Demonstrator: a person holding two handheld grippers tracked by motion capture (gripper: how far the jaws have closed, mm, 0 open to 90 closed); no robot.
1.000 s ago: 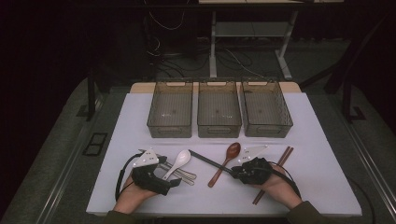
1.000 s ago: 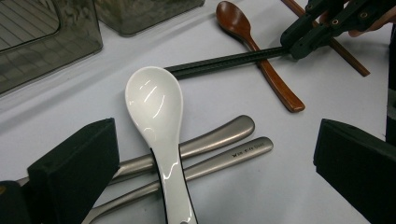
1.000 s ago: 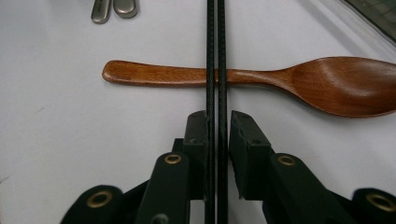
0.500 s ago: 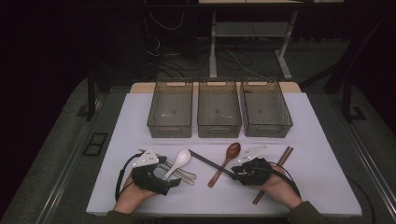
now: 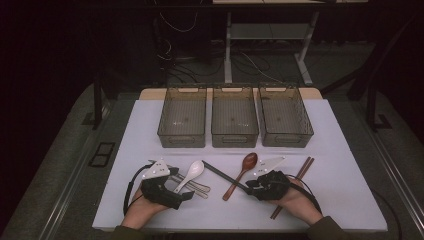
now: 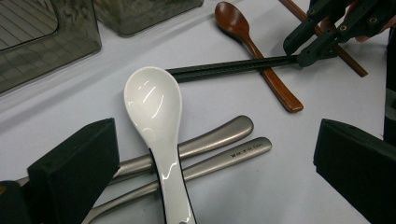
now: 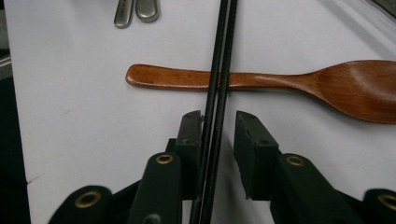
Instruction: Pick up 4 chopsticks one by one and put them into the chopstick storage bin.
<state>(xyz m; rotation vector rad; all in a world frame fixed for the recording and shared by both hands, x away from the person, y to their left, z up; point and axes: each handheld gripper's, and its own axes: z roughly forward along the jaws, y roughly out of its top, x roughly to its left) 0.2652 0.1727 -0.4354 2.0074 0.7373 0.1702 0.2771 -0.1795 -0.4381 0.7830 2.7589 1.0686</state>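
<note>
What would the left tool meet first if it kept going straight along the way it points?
Likely the white spoon, which lies between the open jaws of the left tool across two metal handles. Beyond it lie the black chopsticks; the tool's height above the table is unclear.

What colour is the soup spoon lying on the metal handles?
Glossy white soup spoon, clearest in the left gripper view.

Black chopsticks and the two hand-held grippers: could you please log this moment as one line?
right hand-held gripper: jaws astride black chopsticks, gap on one side | chopsticks: across wooden spoon | left hand-held gripper: open over white spoon
</note>
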